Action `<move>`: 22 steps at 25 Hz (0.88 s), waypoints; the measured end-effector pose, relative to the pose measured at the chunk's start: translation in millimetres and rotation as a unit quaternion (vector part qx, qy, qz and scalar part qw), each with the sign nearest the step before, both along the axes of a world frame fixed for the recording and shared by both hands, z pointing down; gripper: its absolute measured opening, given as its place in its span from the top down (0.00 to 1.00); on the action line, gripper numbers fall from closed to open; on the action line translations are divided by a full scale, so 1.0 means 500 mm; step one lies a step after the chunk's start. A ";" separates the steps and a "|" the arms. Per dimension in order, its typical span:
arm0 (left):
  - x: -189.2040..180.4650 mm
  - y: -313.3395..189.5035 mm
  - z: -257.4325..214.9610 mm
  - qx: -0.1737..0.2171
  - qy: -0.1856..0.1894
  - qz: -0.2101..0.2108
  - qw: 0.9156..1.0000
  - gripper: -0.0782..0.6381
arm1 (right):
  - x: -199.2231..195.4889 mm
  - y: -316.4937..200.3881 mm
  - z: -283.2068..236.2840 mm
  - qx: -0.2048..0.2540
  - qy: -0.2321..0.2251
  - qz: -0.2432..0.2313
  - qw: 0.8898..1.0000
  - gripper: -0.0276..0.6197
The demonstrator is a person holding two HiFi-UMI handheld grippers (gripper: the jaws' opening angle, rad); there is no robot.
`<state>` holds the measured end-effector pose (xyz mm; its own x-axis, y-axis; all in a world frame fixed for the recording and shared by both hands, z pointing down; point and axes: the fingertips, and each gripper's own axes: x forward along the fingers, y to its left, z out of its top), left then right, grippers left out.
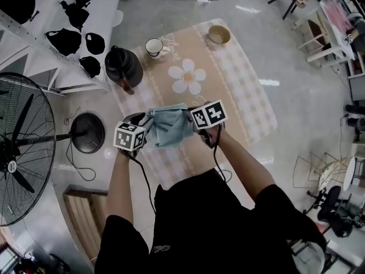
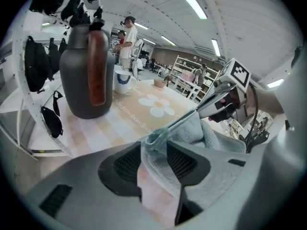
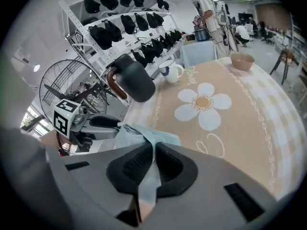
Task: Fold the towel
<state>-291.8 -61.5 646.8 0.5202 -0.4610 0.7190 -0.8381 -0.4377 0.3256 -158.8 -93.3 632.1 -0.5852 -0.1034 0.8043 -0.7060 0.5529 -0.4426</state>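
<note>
A light blue towel [image 1: 168,127] hangs bunched between my two grippers, just above the near edge of the checked tablecloth [image 1: 239,90]. My left gripper [image 1: 142,123] has the towel's left edge [image 2: 158,143] lying between its jaws, and a gap shows beside the cloth. My right gripper [image 1: 191,117] is shut on the towel's right edge [image 3: 148,143]. The two grippers stand close together, facing each other. The left gripper view shows the right gripper [image 2: 225,102], and the right gripper view shows the left gripper [image 3: 96,126].
On the tablecloth stand a black jug [image 1: 124,67], a white mug [image 1: 154,47] and a bowl [image 1: 219,35], around a printed flower [image 1: 188,79]. A standing fan [image 1: 23,147] and its round base [image 1: 87,132] are to the left. A white rack [image 1: 34,33] holds black items.
</note>
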 end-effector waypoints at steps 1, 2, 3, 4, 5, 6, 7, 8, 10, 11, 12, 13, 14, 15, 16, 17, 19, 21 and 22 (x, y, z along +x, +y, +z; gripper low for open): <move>-0.005 0.005 -0.009 0.007 0.003 -0.004 1.000 0.66 | 0.000 -0.004 0.007 -0.004 0.001 0.001 1.000 0.92; -0.007 0.014 -0.020 0.014 0.007 -0.003 1.000 0.65 | 0.001 -0.008 0.012 -0.008 0.000 0.002 1.000 0.92; -0.005 0.026 -0.031 0.020 0.012 0.000 1.000 0.64 | 0.002 -0.012 0.017 -0.012 -0.001 0.004 1.000 0.92; 0.000 0.040 -0.041 0.025 0.018 0.007 0.999 0.64 | 0.003 -0.016 0.021 -0.015 -0.001 0.007 1.000 0.92; 0.008 0.054 -0.050 0.029 0.024 0.015 0.999 0.64 | 0.004 -0.021 0.024 -0.017 -0.002 0.010 1.000 0.92; 0.017 0.068 -0.059 0.033 0.028 0.025 0.999 0.64 | 0.004 -0.025 0.026 -0.020 -0.003 0.014 1.000 0.92; 0.027 0.082 -0.067 0.037 0.030 0.036 0.998 0.64 | 0.002 -0.028 0.027 -0.022 -0.004 0.017 1.000 0.92; 0.037 0.094 -0.076 0.041 0.030 0.046 0.998 0.63 | 0.000 -0.030 0.027 -0.025 -0.005 0.020 0.999 0.92; 0.064 0.115 -0.095 0.052 0.032 0.066 0.996 0.62 | -0.004 -0.033 0.028 -0.030 -0.004 0.027 0.999 0.92; 0.083 0.124 -0.104 0.058 0.034 0.079 0.995 0.62 | -0.005 -0.033 0.029 -0.032 -0.002 0.032 0.999 0.92; 0.105 0.132 -0.110 0.065 0.033 0.096 0.993 0.60 | -0.005 -0.033 0.030 -0.036 -0.002 0.038 0.999 0.92; 0.127 0.140 -0.113 0.071 0.029 0.116 0.990 0.60 | -0.005 -0.032 0.032 -0.039 -0.002 0.044 0.998 0.92; 0.147 0.147 -0.112 0.076 0.021 0.136 0.988 0.60 | -0.005 -0.032 0.032 -0.043 -0.004 0.051 0.998 0.92; 0.165 0.153 -0.107 0.077 0.013 0.156 0.985 0.60 | -0.005 -0.031 0.033 -0.046 -0.006 0.056 0.997 0.92; 0.181 0.157 -0.101 0.077 0.007 0.172 0.982 0.60 | -0.004 -0.031 0.032 -0.049 -0.008 0.061 0.997 0.92; 0.196 0.162 -0.094 0.077 0.006 0.187 0.979 0.60 | -0.004 -0.032 0.031 -0.051 -0.010 0.064 0.997 0.92; 0.219 0.171 -0.088 0.077 0.010 0.212 0.974 0.60 | -0.002 -0.036 0.031 -0.052 -0.011 0.069 0.996 0.92; 0.236 0.184 -0.092 0.078 0.006 0.235 0.969 0.60 | 0.002 -0.042 0.033 -0.055 -0.011 0.073 0.996 0.92; 0.244 0.192 -0.093 0.079 -0.001 0.247 0.966 0.59 | 0.005 -0.044 0.035 -0.058 -0.012 0.076 0.995 0.92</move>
<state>-169.9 34.3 600.4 0.7031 -0.2612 0.6614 -0.5145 -0.8289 0.2196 -156.2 -115.3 649.4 -0.5890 -0.1007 0.8018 -0.7663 0.3846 -0.5147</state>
